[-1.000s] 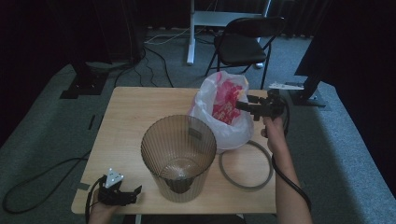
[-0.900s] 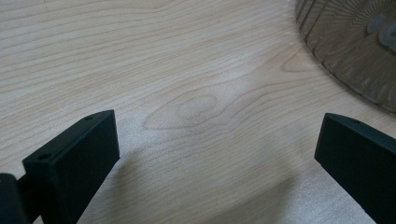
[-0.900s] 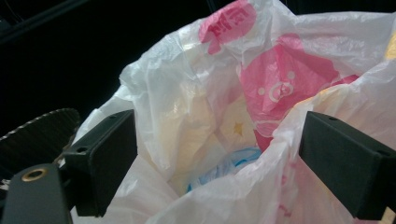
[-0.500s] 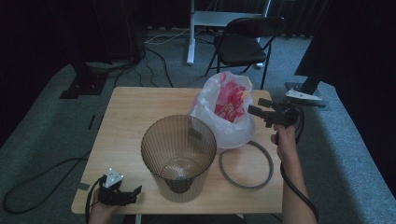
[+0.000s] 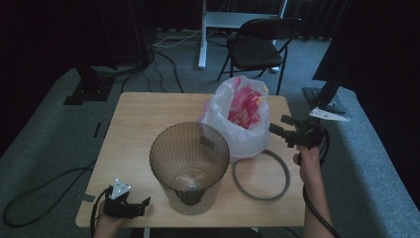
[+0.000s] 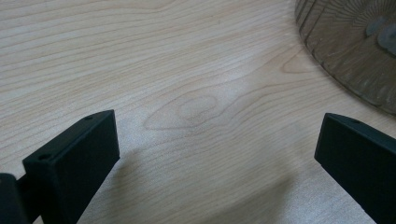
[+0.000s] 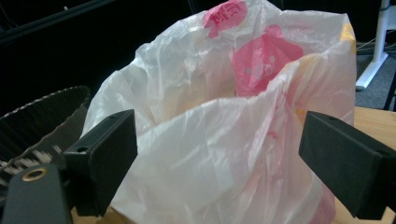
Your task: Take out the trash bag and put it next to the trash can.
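Observation:
A white plastic bag (image 5: 241, 119) with red print stands open on the wooden table (image 5: 143, 119), right of centre. In the right gripper view the bag (image 7: 219, 135) looms just beyond the jaws. My right gripper (image 5: 279, 128) hovers at the bag's right side, open, nothing between its jaws. A ribbed brown translucent bin (image 5: 189, 166) stands upright at the front middle, and its ribbed wall (image 6: 355, 51) shows in the left gripper view. A grey ring (image 5: 261, 174) lies flat beside it. My left gripper (image 5: 141, 204) rests at the front left corner, open over bare wood.
A black folding chair (image 5: 260, 42) and a white desk leg (image 5: 202, 34) stand behind the table. Black stands and cables lie on the grey carpet at left. A dark base with a white label (image 5: 324, 109) sits at right.
My right gripper has drawn back from the bag's top, moving right and toward the front edge. The left gripper has stayed put.

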Tool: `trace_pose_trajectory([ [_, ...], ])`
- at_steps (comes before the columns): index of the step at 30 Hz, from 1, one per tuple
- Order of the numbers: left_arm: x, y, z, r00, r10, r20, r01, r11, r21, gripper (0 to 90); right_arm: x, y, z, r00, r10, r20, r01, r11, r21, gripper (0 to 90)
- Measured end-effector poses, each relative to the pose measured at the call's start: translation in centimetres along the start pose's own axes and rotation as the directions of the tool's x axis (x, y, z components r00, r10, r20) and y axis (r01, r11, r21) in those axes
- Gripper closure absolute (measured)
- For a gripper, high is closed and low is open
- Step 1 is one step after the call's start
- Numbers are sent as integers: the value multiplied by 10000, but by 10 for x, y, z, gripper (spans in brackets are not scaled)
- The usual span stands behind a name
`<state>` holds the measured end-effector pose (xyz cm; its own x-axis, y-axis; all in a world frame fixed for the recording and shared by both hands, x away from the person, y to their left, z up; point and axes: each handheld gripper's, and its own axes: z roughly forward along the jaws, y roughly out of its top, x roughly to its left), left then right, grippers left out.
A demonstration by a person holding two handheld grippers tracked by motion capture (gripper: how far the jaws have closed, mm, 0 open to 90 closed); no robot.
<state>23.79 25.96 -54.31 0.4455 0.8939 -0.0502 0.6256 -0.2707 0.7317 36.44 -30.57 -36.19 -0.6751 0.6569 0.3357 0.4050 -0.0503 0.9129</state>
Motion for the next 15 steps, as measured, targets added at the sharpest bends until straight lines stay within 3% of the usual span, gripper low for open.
trace_pose_trajectory([
  [9, 0, 0, 0, 10000, -37, 29, 37, 10000, -24, 0, -3, -26, -13, 9994, 16, 342, -17, 10000, 18, 110],
  [12, 0, 0, 0, 10000, -22, 32, 22, 10000, 0, 0, -4, -38, -18, 9975, -147, 694, 140, 9998, 104, 126],
  [15, 0, 0, 0, 10000, -32, 69, 32, 10000, 8, 0, -9, -54, -23, 9939, 70, 1100, -109, 9993, 348, 136],
])
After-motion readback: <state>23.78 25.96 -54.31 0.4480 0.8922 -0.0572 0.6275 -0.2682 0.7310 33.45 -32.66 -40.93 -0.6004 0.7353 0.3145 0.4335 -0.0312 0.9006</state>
